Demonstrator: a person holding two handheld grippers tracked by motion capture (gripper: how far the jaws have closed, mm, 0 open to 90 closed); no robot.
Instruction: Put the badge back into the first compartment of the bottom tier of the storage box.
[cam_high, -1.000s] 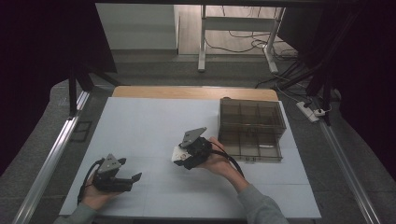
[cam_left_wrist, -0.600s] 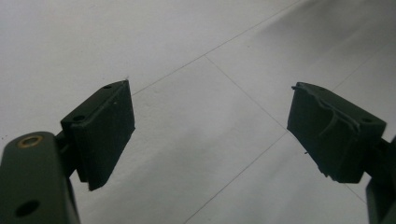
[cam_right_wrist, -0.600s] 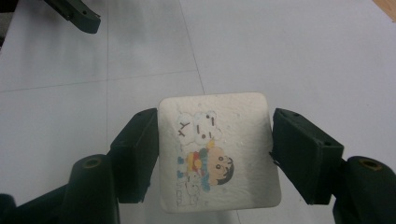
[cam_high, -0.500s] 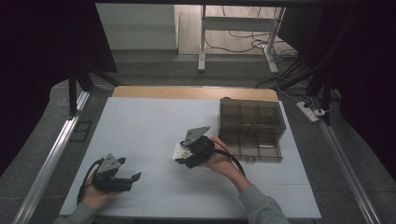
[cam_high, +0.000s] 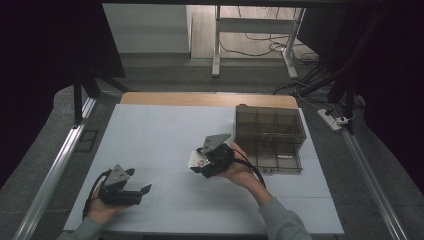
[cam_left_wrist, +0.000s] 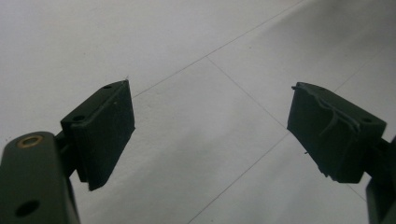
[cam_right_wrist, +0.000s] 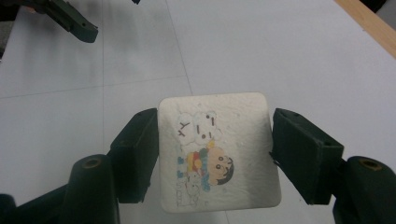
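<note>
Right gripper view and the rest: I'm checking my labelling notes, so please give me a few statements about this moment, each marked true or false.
1. The white square cartoon-printed pad sits between the right gripper fingers. True.
2. The left gripper holds a second pad. False: it is open, over bare white table.
3. The smoky transparent compartment box stands on the table's right side. True.
4. The pad lies inside the box. False: it is at the right gripper, left of the box.
</note>
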